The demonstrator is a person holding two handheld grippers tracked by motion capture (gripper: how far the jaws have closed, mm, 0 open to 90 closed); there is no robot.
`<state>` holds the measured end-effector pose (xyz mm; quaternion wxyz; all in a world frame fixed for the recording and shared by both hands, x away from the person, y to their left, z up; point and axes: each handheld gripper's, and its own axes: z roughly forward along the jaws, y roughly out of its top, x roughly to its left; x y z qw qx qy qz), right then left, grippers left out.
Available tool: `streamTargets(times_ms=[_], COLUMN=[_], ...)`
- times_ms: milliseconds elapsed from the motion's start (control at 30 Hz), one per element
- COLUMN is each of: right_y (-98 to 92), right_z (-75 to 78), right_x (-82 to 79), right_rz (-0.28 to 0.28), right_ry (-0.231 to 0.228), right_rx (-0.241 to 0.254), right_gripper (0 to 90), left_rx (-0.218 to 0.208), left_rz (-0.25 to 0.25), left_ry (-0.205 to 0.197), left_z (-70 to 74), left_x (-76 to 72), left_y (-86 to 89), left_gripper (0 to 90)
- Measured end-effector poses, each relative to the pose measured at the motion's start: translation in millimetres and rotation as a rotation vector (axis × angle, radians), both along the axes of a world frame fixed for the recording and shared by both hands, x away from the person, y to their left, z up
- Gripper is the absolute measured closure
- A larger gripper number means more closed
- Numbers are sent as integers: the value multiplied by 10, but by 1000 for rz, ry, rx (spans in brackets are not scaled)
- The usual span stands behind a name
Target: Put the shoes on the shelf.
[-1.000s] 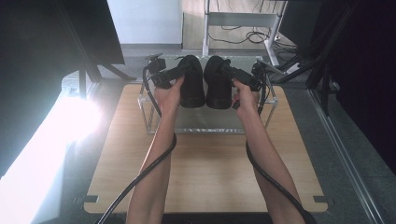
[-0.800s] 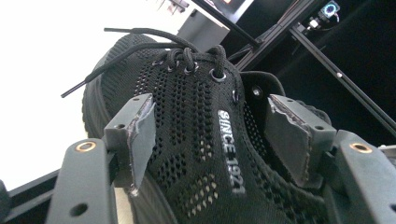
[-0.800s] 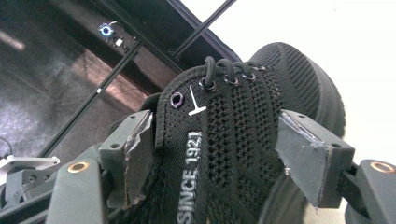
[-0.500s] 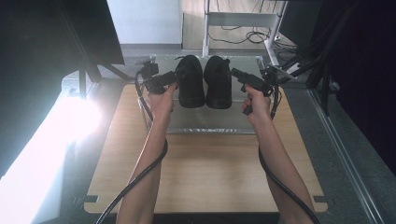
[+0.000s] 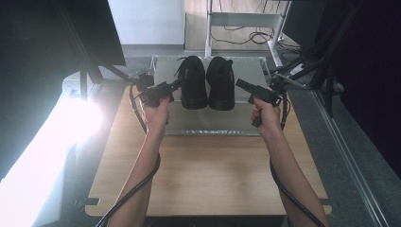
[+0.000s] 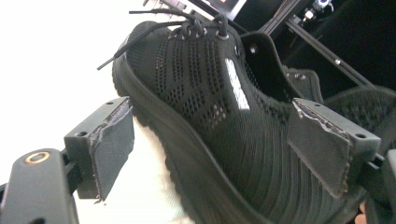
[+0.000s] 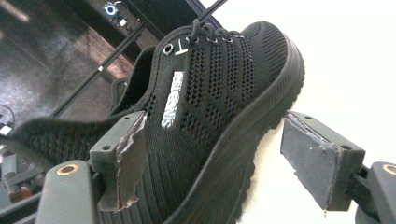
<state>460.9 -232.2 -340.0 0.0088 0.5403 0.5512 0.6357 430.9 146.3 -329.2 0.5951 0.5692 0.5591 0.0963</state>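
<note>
Two black knit shoes stand side by side on a metal shelf at the table's far end, the left shoe and the right shoe. My left gripper sits just left of the left shoe, apart from it. Its jaws have just been opening, and in the left gripper view the shoe lies beyond the spread pads of the gripper, untouched. My right gripper is open just right of the right shoe. In the right gripper view that shoe lies ahead of the gripper.
The wooden table stretches from the shelf toward the person. A bright lamp glare is at the left edge. Black frame struts rise at the right. A white stand and floor cables lie behind the shelf.
Both hands have drawn outward and back from the shoes' sides. The left jaws have spread wider. The shoes stay on the shelf.
</note>
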Motion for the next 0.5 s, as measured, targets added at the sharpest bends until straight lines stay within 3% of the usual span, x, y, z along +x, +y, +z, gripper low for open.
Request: streamTargets(times_ms=[200, 233, 267, 300, 467, 500], right_y=[-7, -8, -8, -8, -15, -20], right_z=[-7, -14, -14, -24, -64, -72], right_x=[-87, -127, -127, -172, -299, -329], right_rz=[29, 40, 40, 40, 58, 63], right_ry=[-34, -42, -42, -45, -80, -87], right_rx=[-64, -97, -97, -145, -226, -243], right_gripper=[251, 244, 244, 230, 185, 172], left_rx=[38, 53, 53, 65, 100, 127], left_rz=[-19, -28, -28, -34, -56, -71], left_ry=[-10, -19, -19, -26, -40, -44], left_z=[-50, -76, -76, -97, -148, -177], left_x=[-99, -146, -146, -198, -312, -370], left_y=[-8, -10, -10, -14, -23, -32], left_gripper=[131, 123, 116, 110, 60, 46])
